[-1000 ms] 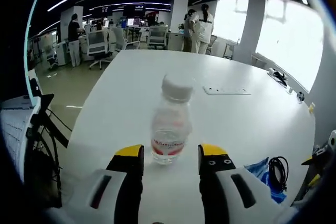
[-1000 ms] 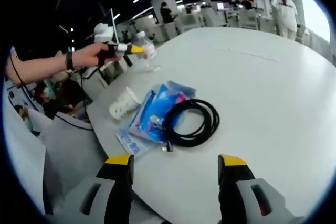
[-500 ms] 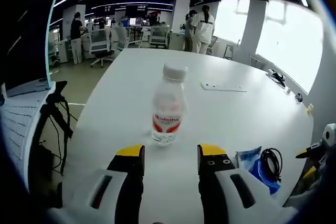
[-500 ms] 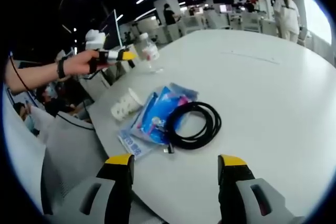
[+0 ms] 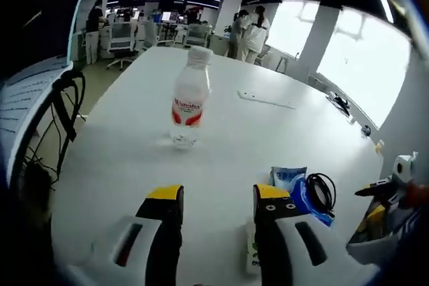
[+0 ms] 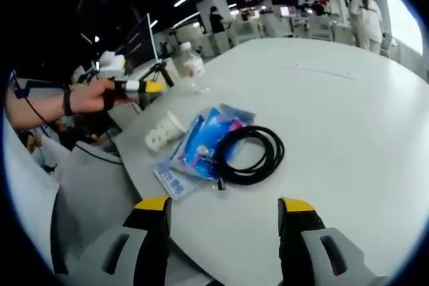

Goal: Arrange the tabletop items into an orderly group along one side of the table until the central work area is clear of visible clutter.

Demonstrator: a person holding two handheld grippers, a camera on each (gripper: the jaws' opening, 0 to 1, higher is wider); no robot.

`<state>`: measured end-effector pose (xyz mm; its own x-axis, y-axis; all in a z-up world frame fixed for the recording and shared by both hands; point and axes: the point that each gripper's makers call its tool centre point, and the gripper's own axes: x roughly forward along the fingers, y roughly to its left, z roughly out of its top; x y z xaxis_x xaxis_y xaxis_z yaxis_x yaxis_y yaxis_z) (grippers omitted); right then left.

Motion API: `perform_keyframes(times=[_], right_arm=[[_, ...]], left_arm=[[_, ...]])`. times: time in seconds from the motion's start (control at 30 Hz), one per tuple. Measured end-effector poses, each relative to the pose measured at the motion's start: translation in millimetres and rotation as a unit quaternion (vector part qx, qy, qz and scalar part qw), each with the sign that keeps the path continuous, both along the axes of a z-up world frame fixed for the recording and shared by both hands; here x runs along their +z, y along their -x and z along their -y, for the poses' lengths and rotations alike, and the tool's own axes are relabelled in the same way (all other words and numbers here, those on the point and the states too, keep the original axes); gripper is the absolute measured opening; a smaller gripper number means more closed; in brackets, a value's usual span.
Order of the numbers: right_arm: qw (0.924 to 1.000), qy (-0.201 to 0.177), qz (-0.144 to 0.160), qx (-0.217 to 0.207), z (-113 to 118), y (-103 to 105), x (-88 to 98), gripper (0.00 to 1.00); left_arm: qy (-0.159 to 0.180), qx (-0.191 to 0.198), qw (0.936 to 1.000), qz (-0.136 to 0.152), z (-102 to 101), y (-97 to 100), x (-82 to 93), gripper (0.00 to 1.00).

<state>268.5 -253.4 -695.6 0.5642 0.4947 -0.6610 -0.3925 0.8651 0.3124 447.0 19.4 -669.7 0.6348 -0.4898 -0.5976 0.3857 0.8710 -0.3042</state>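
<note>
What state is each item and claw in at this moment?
Water bottle: upright, capped, standing free on the table.
Black cable: coiled, lying partly on the blue packets.
Blue packets: lying flat, overlapping.
White paper cup: tipped on its side.
Left claw: open, empty.
Right claw: open, empty.

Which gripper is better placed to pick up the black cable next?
Probably the right gripper: its jaws are open and the coiled cable lies straight ahead between them. The left gripper, also open, faces the water bottle, with the cable off to its side.
</note>
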Motion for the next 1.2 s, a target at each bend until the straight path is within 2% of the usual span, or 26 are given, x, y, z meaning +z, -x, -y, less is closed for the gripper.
perform_keyframes(times=[0.13, 0.27, 0.47, 0.6, 0.93, 1.2], right_arm=[[1.0000, -0.002, 0.001, -0.003, 1, 1, 0.6, 0.65], [1.0000, -0.003, 0.001, -0.003, 2, 3, 0.5, 0.65], [1.0000, -0.005, -0.001, -0.005, 1, 6, -1.2, 0.65], [1.0000, -0.007, 0.000, -0.006, 0, 7, -1.5, 0.65], [1.0000, -0.007, -0.002, -0.005, -1, 11, -2.0, 0.65], [0.9999, -0.009, -0.001, -0.009, -1, 12, -1.4, 0.65]], left_arm=[[0.003, -0.021, 0.9997, -0.007, 9, 17.0, -4.5, 0.41], [0.037, -0.032, 0.9985, -0.027, 18, 33.4, -8.2, 0.42], [0.036, -0.066, 0.9958, -0.052, 28, 58.7, -23.4, 0.48], [0.043, -0.076, 0.9943, -0.061, 30, 64.2, -33.0, 0.48], [0.044, -0.083, 0.9927, -0.075, 29, 70.1, -39.7, 0.48], [0.044, -0.093, 0.9908, -0.088, 36, 75.2, -49.2, 0.49]])
